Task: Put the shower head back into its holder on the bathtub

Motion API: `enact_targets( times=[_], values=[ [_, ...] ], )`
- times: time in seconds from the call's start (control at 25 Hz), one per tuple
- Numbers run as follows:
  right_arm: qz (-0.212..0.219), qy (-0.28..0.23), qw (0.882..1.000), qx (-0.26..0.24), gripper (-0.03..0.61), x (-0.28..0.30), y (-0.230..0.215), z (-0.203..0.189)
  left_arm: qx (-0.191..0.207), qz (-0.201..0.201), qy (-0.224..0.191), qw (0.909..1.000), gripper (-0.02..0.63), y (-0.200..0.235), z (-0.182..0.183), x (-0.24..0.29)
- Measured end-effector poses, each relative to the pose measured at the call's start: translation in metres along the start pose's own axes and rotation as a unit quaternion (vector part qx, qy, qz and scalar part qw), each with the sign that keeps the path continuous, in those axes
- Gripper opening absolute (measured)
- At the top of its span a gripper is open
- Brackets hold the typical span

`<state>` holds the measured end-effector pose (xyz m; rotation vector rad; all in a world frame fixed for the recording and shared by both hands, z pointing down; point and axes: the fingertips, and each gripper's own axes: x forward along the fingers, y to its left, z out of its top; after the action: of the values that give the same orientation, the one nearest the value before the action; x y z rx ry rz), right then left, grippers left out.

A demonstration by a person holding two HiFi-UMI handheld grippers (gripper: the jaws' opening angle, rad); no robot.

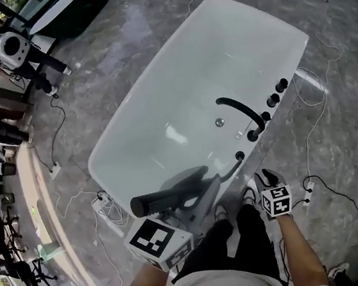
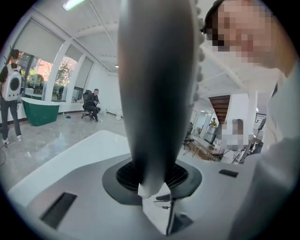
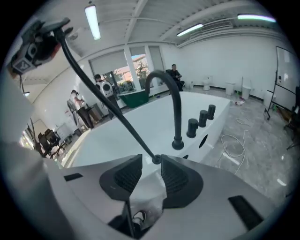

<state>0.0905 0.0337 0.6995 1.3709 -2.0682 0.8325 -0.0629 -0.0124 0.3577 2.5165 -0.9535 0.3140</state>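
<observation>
Black shower head (image 1: 168, 197), lying level, pointing left

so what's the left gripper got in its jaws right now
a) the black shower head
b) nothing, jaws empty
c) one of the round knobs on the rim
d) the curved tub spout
a: the left gripper is closed on the black shower head, whose dark handle fills the space between its pads in the left gripper view.
</observation>
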Motion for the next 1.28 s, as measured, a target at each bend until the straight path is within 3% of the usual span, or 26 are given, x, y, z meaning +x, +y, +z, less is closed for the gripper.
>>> enact_targets(
  times=[0.2,0.4,0.6,0.88,1.28],
  values=[
    [0.002,-0.081,0.996,0.031,0.126,-0.051,0.014,0.044,0.007,-0.008,0.027,0.9996,0.101,0.002,-0.037,0.045],
    [0.016,-0.129,0.991,0.040,0.126,-0.071,0.011,0.075,0.033,-0.006,0.071,0.9969,0.101,0.008,-0.083,0.103],
    [0.041,-0.161,0.985,0.055,0.126,-0.081,0.006,0.096,0.046,0.010,0.083,0.9954,0.101,0.023,-0.134,0.153],
    [0.049,-0.165,0.983,0.065,0.126,-0.079,-0.016,0.085,0.070,0.032,0.132,0.9882,0.101,0.057,-0.229,0.209],
    [0.058,-0.158,0.983,0.079,0.126,-0.051,-0.037,0.056,0.092,0.046,0.142,0.9845,0.101,0.073,-0.306,0.261]
  ],
)
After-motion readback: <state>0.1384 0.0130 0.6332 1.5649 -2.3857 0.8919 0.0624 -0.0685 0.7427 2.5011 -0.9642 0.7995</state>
